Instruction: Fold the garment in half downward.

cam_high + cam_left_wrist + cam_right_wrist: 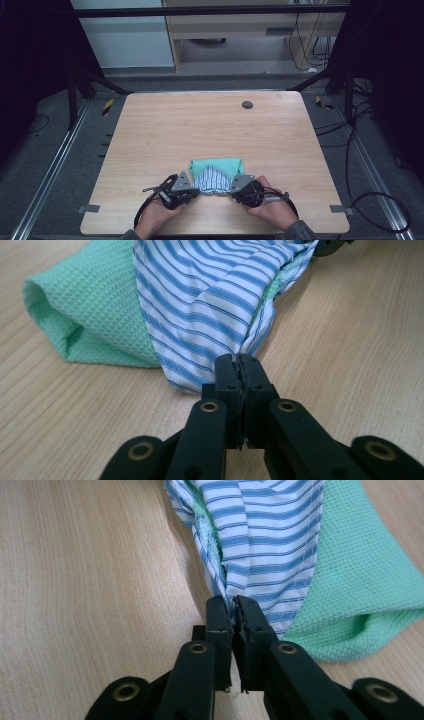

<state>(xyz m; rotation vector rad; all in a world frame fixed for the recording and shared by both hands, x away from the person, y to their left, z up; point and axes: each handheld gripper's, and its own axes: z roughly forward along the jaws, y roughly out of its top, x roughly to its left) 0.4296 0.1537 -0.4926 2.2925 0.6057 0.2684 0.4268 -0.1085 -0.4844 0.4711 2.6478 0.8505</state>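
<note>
Near front edge of pale wooden worktop [210, 125]: blue-striped white cloth with mint-green waffle lining [216, 175], pinched at opposite corners by left gripper [239, 362] and right gripper [233, 605]. Thin bite; possible slipping under tension.

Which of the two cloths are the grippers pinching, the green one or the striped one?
The blue-and-white striped cloth: left gripper and right gripper each clamp its edge. The green waffle cloth lies partly beneath it.

Lab or robot-recording workspace, light wooden table [210, 125] ringed by black metal frame posts [72, 95], grey carpet floor [45, 165] with aluminium rails [47, 175], loose cables [370, 200], hazard-striped tape [107, 106], possibly a pale wooden shelf unit [225, 30] behind.
</note>
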